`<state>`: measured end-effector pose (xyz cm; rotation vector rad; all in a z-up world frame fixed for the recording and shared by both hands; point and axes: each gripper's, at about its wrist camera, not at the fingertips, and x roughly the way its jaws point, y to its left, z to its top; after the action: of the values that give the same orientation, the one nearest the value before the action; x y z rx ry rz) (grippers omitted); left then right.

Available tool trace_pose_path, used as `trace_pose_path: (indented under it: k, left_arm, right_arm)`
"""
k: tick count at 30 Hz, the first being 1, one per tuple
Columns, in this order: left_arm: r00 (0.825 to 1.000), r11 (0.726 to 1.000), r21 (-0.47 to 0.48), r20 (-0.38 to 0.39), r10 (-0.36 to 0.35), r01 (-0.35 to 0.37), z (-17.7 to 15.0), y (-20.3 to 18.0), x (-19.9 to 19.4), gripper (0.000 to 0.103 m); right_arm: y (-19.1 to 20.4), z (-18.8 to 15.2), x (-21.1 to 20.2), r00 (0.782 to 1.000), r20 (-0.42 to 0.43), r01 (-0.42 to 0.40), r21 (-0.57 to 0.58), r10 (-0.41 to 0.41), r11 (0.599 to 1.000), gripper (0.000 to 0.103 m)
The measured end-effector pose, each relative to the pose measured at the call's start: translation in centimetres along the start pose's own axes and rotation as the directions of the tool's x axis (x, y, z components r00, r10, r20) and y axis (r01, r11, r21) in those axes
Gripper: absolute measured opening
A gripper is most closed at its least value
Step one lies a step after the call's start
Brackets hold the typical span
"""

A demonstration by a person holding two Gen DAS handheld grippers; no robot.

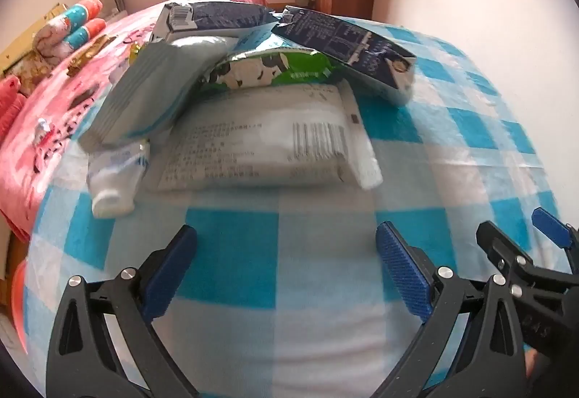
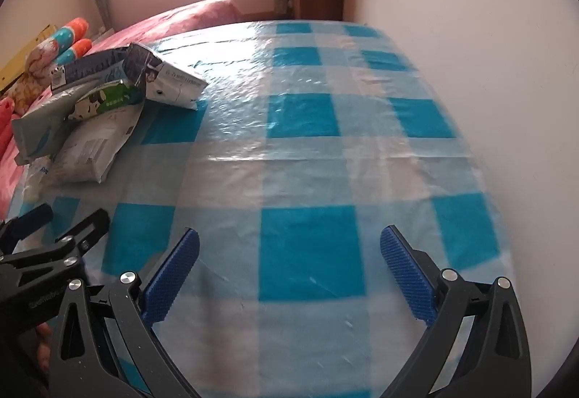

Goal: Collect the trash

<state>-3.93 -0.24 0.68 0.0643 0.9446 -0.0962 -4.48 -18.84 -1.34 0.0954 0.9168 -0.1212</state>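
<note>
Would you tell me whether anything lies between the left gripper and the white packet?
Nothing visible does: only bare checked cloth lies between the open left gripper and the white packet.

Your right gripper (image 2: 289,275) is hovering with its blue pads (image 2: 170,278) spread wide and nothing between them, above a blue-and-white checked cloth (image 2: 304,115) covering the table. The trash pile (image 2: 90,108) is lying at far left on the cloth: a dark carton (image 2: 159,79) is resting tilted on a green-and-white wrapper (image 2: 108,101), with a white packet (image 2: 90,148) lying under both and a grey pouch (image 2: 43,126) leaning beside them. Your left gripper (image 2: 54,227) is showing at the lower left edge, near the pile but apart from it; its jaw state is unclear here.
</note>
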Motion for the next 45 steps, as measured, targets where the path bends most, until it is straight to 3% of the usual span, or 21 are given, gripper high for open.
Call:
trace_pose_path:
  k: [6, 17, 26, 45]
  left_arm:
    - [0.996, 0.998, -0.002, 0.051, -0.07, 0.07, -1.1, 0.8, -3.0, 0.099]
    - [0.974, 0.991, -0.032, 0.194, -0.118, 0.127, -0.6, 3.5, -10.0, 0.099]
    - [0.952, 0.993, -0.054, 0.294, -0.085, 0.105, -1.5, 6.4, -13.5, 0.099]
    - [0.941, 0.989, -0.09, 0.329, -0.079, 0.115, -2.8, 9.2, -15.1, 0.099]
  right_arm:
    - [-0.9, -0.4, -4.3, 0.993, 0.112, 0.032, 0.005, -0.032, 0.999, 0.099]
    - [0.1, -0.4, -12.5, 0.951, 0.304, 0.047, 0.017, -0.051, 0.999, 0.099]
    - [1.8, -0.4, -16.4, 0.926, 0.374, 0.056, -0.005, -0.05, 0.998, 0.099]
    - [3.2, -1.0, -19.6, 0.898, 0.435, 0.091, -0.03, -0.069, 0.995, 0.099]
